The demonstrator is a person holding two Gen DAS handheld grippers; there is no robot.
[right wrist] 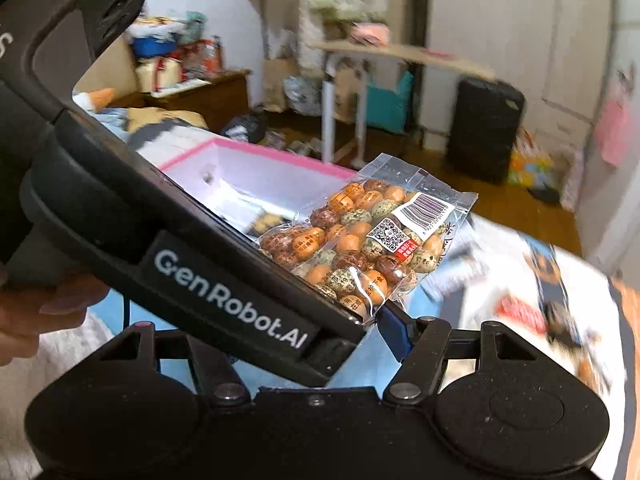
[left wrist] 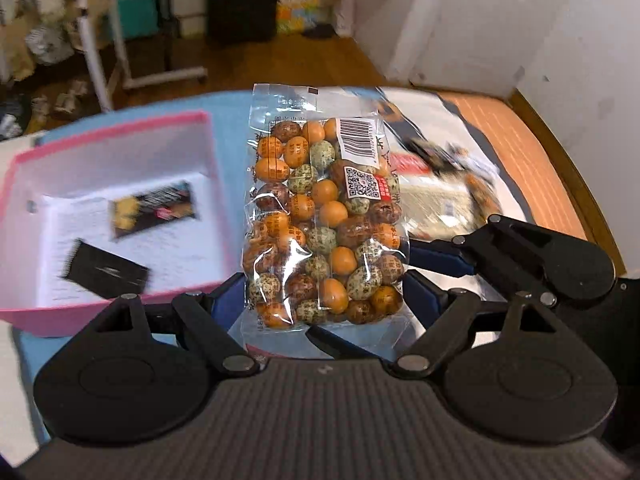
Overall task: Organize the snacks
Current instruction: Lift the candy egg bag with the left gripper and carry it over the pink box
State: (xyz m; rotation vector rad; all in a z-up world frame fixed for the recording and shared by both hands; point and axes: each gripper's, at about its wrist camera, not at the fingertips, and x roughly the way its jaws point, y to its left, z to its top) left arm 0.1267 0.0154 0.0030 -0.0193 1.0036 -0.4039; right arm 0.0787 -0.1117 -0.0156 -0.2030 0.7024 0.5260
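The left gripper (left wrist: 324,300) clamps the bottom of a clear bag of speckled snack eggs (left wrist: 324,216), held upright in the air – the right gripper (right wrist: 384,320) sits beside the bag, its grip unclear. Left of the bag, a pink box (left wrist: 100,152) holds two dark packets

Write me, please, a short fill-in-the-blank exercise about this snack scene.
1. The left gripper grips a snack bag whose labels show a barcode and a ____ code.
2. The pink box holds ____ dark packets.
3. In the left wrist view, the box lies ____ of the bag.
Missing words: QR; two; left.
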